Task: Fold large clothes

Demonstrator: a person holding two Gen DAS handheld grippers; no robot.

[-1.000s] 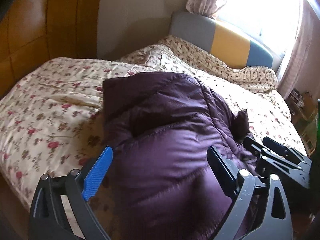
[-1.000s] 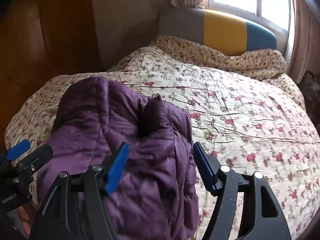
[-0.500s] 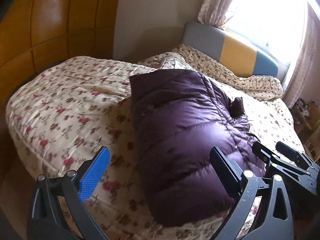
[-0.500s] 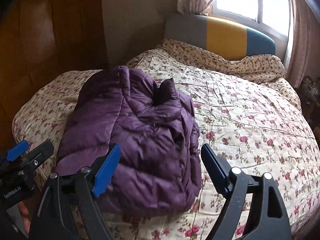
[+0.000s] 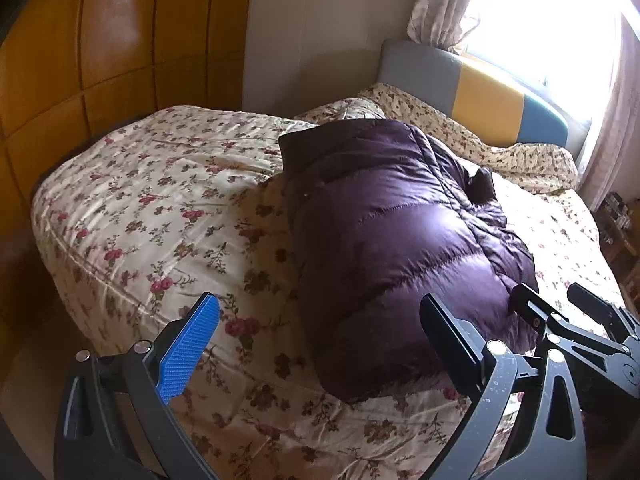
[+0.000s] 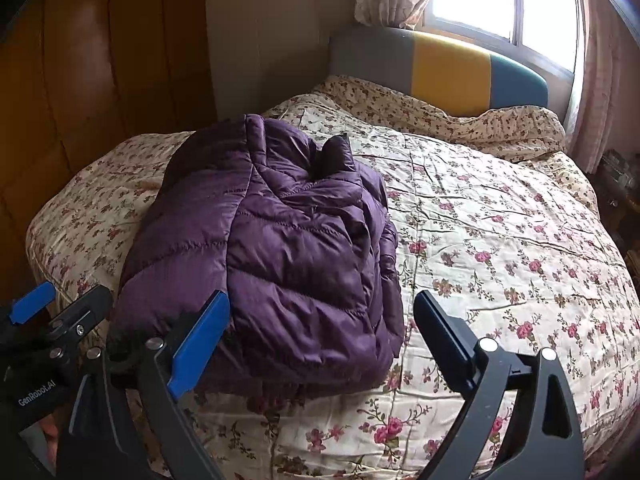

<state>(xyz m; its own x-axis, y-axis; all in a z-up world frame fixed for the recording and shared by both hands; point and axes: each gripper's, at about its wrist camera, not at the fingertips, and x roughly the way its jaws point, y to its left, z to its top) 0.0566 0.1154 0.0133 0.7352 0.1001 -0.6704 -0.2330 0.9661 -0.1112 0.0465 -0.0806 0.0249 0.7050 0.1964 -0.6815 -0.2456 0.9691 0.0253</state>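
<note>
The purple puffer jacket (image 6: 276, 256) lies folded into a thick bundle on the floral quilt (image 6: 500, 248), just ahead of my fingers and near the bed's front edge, with a dark tab of collar or hood poking up at its far end. My right gripper (image 6: 320, 336) hangs just short of the bundle's near edge with its jaws opening wide and nothing between them: the blue pad (image 6: 200, 344) sits in front of the jacket's near left corner and the black finger is out over bare quilt to the right. My left gripper (image 5: 320, 344) is spread wide too and holds nothing, the jacket lying ahead and to the right of its blue finger (image 5: 188, 352), its black finger overlapping the bundle's near end in view. To my eye the fold looks done, so the risk now is undoing it: the slick, springy filling could puff the layers back open, most likely at the right side where the stacked edges show. A finger snagging the near hem would drag the bundle toward the bed's edge, and I judge it close enough to slide off
</note>
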